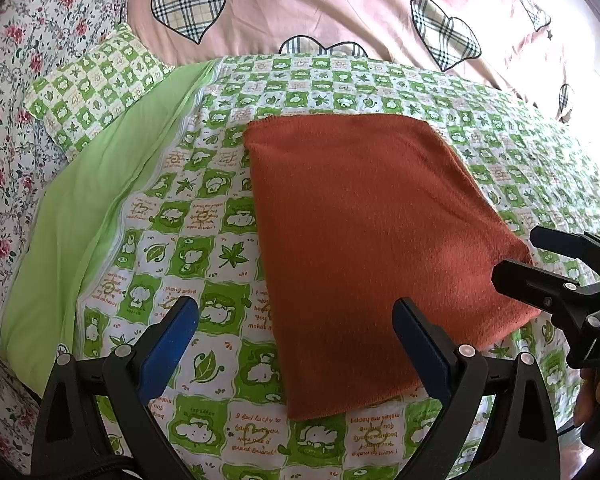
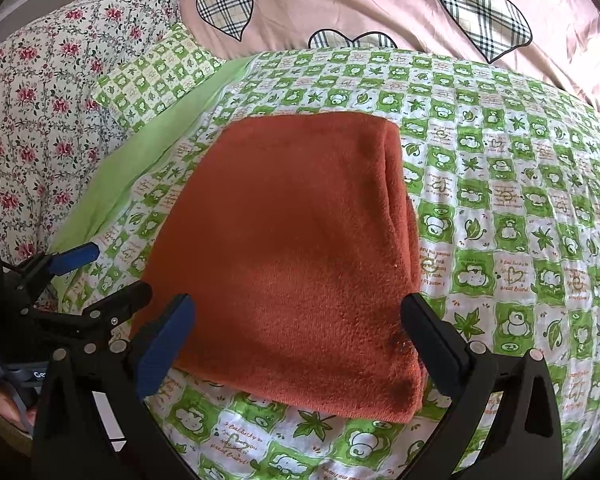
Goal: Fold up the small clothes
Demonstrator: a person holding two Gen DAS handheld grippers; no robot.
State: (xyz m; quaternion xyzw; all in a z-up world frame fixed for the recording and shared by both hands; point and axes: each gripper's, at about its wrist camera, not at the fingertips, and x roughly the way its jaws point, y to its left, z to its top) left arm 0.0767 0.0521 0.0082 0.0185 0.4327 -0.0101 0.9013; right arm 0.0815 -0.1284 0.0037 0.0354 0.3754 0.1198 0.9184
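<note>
A rust-orange fleece cloth [image 1: 364, 240] lies folded into a flat rectangle on the green-and-white checked bedspread [image 1: 204, 248]; it also shows in the right wrist view [image 2: 292, 248], with stacked fold edges along its right side. My left gripper [image 1: 296, 312] is open and empty, hovering over the cloth's near left edge. My right gripper [image 2: 298, 308] is open and empty, above the cloth's near edge. The right gripper also shows at the right edge of the left wrist view [image 1: 516, 254]. The left gripper also shows at the left of the right wrist view [image 2: 118, 270].
A plain green sheet [image 1: 92, 208] and a matching checked pillow [image 1: 96, 88] lie left of the cloth. A pink quilt with plaid hearts [image 1: 340, 8] is bunched behind. A floral sheet [image 1: 16, 80] covers the far left.
</note>
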